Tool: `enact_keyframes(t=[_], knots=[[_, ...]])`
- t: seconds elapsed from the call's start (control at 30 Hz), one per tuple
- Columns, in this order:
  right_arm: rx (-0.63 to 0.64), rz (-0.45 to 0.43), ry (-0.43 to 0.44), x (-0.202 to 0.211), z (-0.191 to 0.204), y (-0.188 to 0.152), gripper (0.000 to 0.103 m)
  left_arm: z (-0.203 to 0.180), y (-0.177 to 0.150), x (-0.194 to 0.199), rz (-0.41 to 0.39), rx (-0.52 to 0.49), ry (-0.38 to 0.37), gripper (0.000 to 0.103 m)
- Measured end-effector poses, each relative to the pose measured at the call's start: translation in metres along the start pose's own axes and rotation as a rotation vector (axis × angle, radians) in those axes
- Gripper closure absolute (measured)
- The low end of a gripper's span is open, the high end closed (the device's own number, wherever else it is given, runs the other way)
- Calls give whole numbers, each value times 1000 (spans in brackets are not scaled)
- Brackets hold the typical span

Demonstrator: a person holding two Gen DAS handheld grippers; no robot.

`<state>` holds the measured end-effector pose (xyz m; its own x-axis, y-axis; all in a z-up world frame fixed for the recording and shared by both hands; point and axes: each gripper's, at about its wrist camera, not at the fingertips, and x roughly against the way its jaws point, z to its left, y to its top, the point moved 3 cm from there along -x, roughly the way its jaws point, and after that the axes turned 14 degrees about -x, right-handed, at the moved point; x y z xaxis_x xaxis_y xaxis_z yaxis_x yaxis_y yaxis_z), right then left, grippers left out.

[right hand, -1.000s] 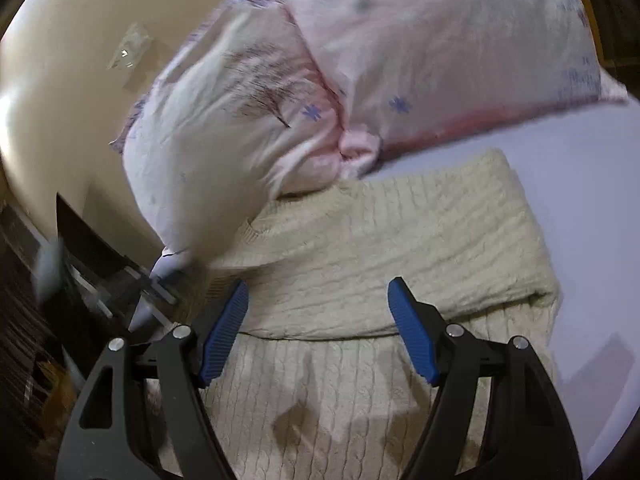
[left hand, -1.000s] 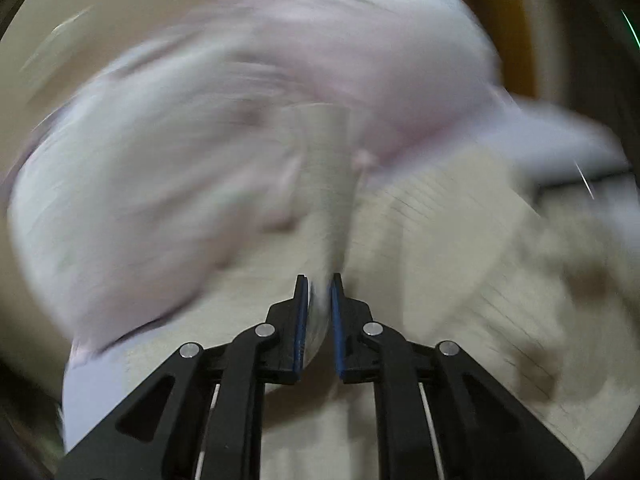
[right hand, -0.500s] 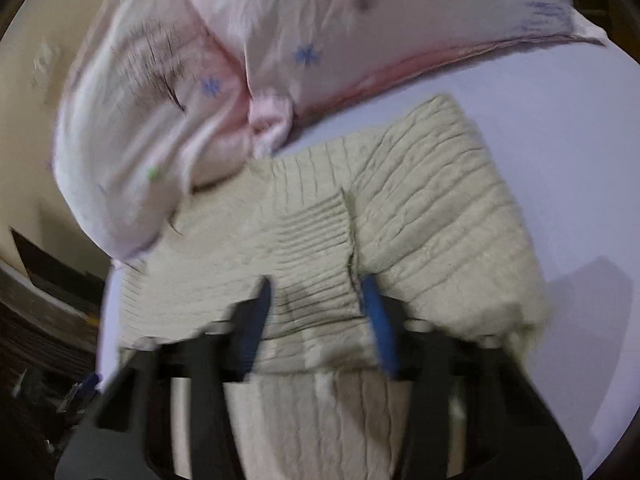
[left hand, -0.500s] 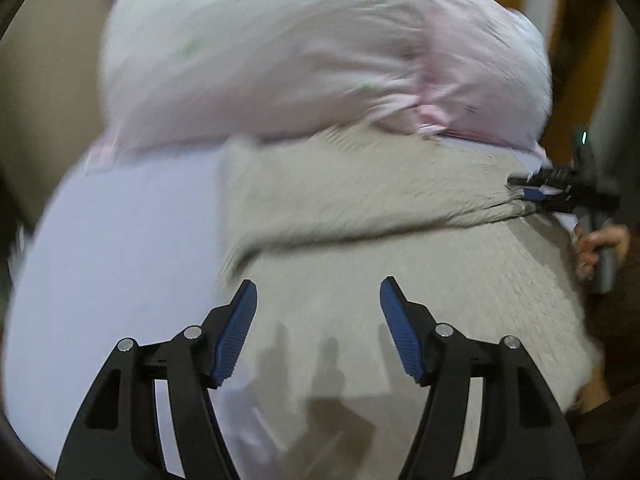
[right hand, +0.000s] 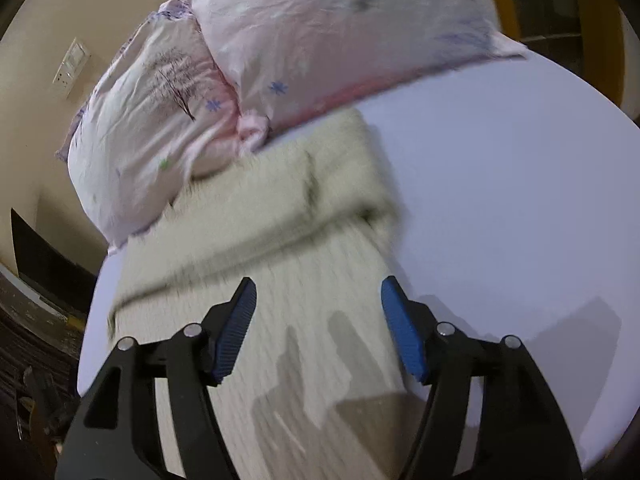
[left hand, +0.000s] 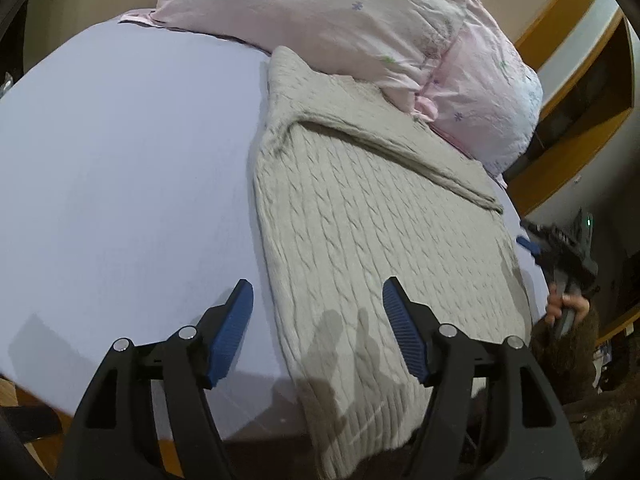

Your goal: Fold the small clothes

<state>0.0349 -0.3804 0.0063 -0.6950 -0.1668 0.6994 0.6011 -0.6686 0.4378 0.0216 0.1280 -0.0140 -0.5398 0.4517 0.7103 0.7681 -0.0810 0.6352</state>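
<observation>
A cream cable-knit sweater [left hand: 372, 232] lies flat on the lavender bed sheet [left hand: 120, 152], with a sleeve [left hand: 400, 148] folded across its upper part. My left gripper [left hand: 316, 312] is open and empty above the sweater's lower left edge. The sweater also shows in the right wrist view [right hand: 288, 240], blurred. My right gripper [right hand: 316, 312] is open and empty above the sweater's lower part. The right gripper also shows in the left wrist view [left hand: 560, 248], off the sweater's right edge.
Two pink patterned pillows [left hand: 340, 24] lie at the head of the bed, touching the sweater's top; they also show in the right wrist view [right hand: 320, 32]. The bed's near edge [left hand: 256, 412] drops to a wooden floor. Bare sheet [right hand: 500, 180] lies right of the sweater.
My left gripper let go of the sleeve and opened, then pulled back. My right gripper closed on the sleeve cuff, then opened and drew back. The sleeve now lies folded across the sweater.
</observation>
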Motion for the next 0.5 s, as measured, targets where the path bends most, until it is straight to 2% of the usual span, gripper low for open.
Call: enact_keyframes(t=[0.03,0.1,0.13,0.17,0.2,0.23,0.33,0.4,0.43,0.5], knots=[[-20,21,-17,7,-14,-11,43,-4,-4,1,4,-18,4,35],[-50,58,-32,15,-34,-27,58,-12,-9,2,14,-47,11,35],[-60,75,-26,19,-43,-37,60,-15,-12,3,18,-54,6,35],[-55,69,0,27,-46,-45,64,-19,-14,2,21,-62,0,35],[-57,92,21,31,-48,-53,73,-24,-16,2,23,-71,-3,37],[-67,137,73,34,-49,-64,74,-28,-19,3,25,-80,-1,39],[-74,244,214,37,-47,-94,78,-38,-27,2,40,-94,-3,64],[-86,328,300,36,-47,-112,81,-38,-33,2,48,-83,-25,86],[-87,344,333,38,-47,-118,82,-37,-35,2,51,-74,-40,89],[-100,358,350,39,-52,-121,95,-34,-36,2,48,-61,-55,91]])
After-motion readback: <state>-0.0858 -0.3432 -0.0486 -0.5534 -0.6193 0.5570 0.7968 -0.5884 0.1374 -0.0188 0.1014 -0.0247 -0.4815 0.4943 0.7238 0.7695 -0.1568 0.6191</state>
